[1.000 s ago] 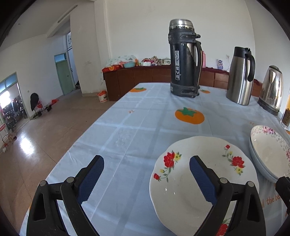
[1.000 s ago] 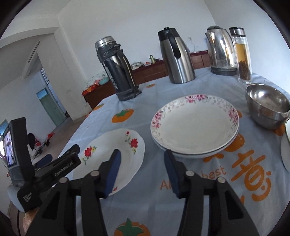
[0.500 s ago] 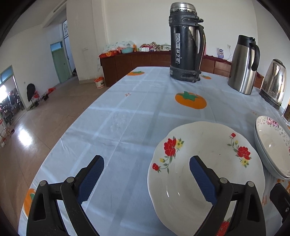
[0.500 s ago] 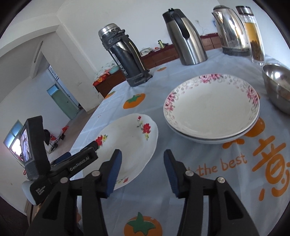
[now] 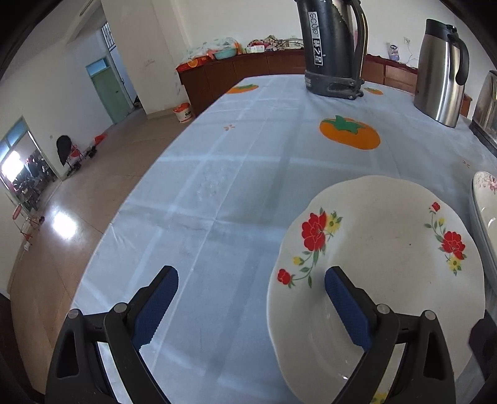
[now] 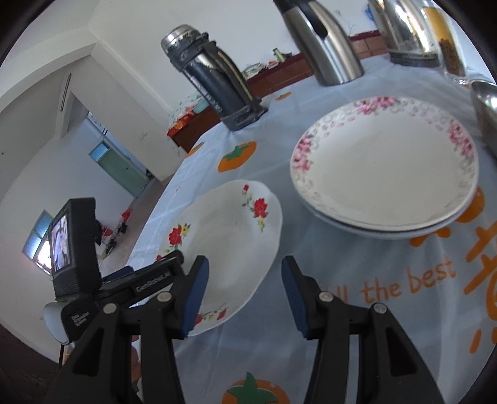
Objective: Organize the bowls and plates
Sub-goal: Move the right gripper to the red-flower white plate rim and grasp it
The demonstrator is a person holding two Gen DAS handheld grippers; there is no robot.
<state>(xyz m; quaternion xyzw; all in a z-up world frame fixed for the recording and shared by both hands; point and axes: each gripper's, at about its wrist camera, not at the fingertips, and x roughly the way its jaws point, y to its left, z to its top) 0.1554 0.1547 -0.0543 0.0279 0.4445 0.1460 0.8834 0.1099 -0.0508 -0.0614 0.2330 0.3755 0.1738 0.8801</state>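
Observation:
A white plate with red flowers (image 5: pixel 382 248) lies on the pale blue tablecloth; it also shows in the right wrist view (image 6: pixel 230 236). My left gripper (image 5: pixel 251 307) is open, its right finger over the plate's near left rim and its left finger over bare cloth. My right gripper (image 6: pixel 243 295) is open, its left finger over the plate's near right rim. A stack of pink-flowered plates (image 6: pixel 385 161) sits to the right; its edge shows in the left wrist view (image 5: pixel 486 205). The left gripper's body (image 6: pixel 124 286) shows at the plate's left.
A black thermos (image 5: pixel 332 46), a steel jug (image 5: pixel 441 71) and a kettle (image 6: pixel 400 28) stand at the table's far side. A steel bowl (image 6: pixel 486 105) and a glass bottle (image 6: pixel 444 37) are at far right. The table edge (image 5: pixel 124 211) drops to the floor at left.
Both grippers have moved forward and lower toward the red-flowered plate, which now looks larger in both views. Both stay open; the plate has not moved.

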